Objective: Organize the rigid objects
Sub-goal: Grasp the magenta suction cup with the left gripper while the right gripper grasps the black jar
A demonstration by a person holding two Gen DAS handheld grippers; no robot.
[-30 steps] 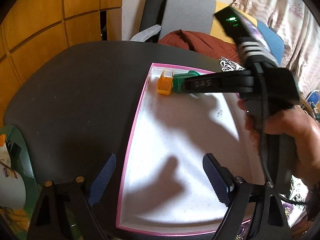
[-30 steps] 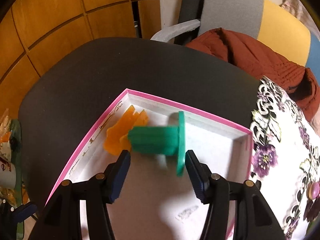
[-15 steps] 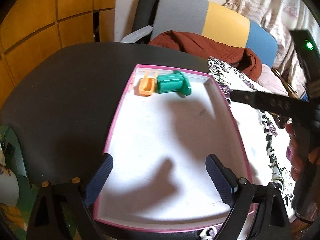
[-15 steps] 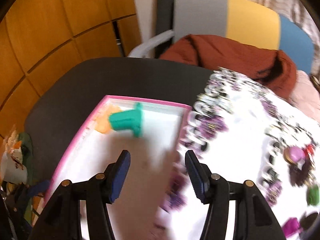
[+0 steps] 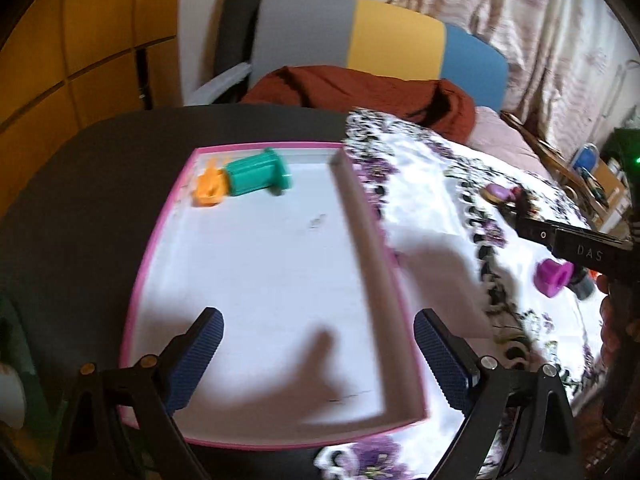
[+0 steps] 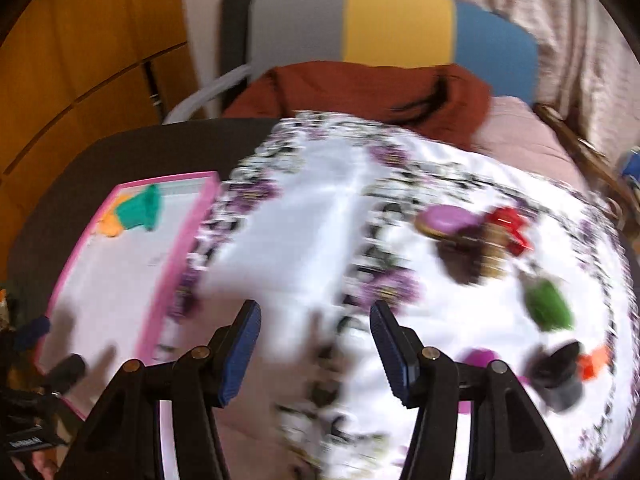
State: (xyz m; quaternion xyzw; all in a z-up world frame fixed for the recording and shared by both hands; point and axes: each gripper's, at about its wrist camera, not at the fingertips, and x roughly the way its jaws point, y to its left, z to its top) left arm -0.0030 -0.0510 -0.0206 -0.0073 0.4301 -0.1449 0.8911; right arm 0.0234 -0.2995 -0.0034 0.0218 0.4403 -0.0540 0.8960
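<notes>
Jaws of both grippers wide, empty; green spool [image 5: 256, 174] lies far off in pink tray [image 5: 154, 240].

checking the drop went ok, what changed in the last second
The right hand-held gripper let go of the green piece, backed out of the pink tray and swung right over the floral cloth, jaws open and empty. The left hand-held gripper has just been opening wider, nothing between its pads. The green piece and orange piece stay in the tray's far corner.
</notes>
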